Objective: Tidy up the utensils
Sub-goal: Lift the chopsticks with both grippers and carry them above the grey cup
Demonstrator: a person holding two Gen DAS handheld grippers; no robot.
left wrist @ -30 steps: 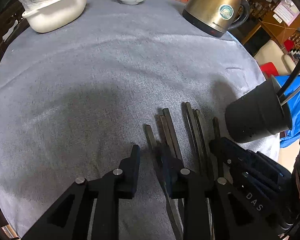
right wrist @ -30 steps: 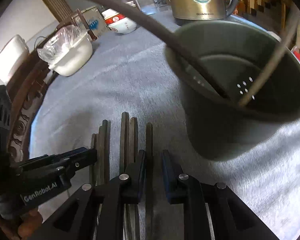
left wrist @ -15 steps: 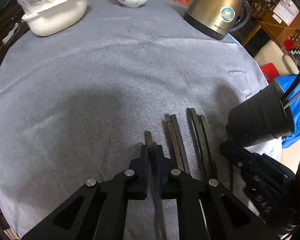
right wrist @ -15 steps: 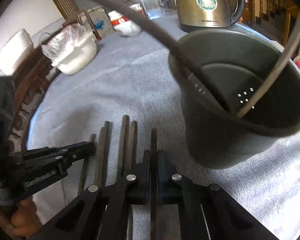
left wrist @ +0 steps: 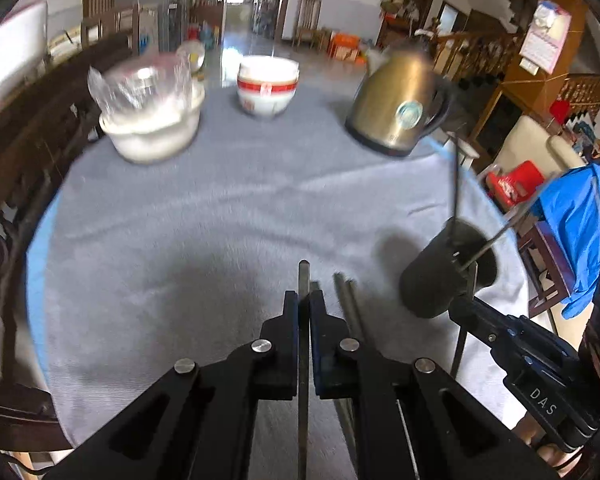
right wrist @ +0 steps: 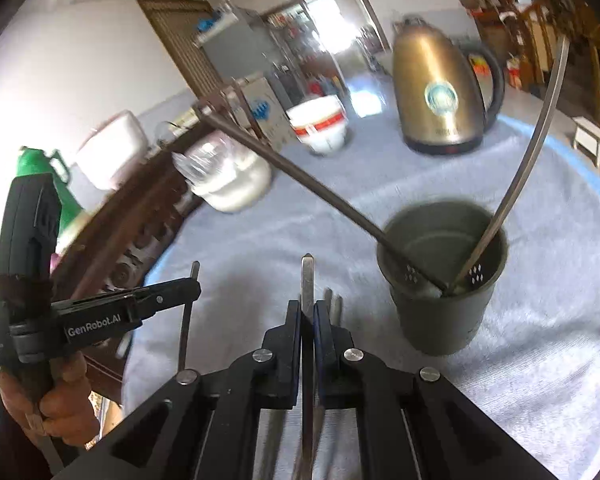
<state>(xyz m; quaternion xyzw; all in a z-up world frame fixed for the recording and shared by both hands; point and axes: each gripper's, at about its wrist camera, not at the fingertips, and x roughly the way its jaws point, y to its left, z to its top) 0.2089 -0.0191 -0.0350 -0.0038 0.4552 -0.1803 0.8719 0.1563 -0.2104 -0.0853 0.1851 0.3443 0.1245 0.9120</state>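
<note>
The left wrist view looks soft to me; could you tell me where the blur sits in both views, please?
Left wrist view: kettle, bowl and tablecloth smear with motion, while the left gripper stays crisp. Right wrist view: background bowl is blurred, kettle has glare, and the straight utensils bow near the edges.

The left gripper is showing two matte black plastic fingers with blue-edged inner pads, each linkage arm carrying two round silver screw heads and a slotted cut-out nearer the camera. The right gripper is presenting the same build: black fingers, blue pad edges, four silver screws. Seen from the right, the left unit's black body is bearing white "GenRobot.AI" lettering, with a dark fuzzy band wrapping its upright handle. Seen from the left, the right unit's body is bearing white "DAS" lettering.
</note>
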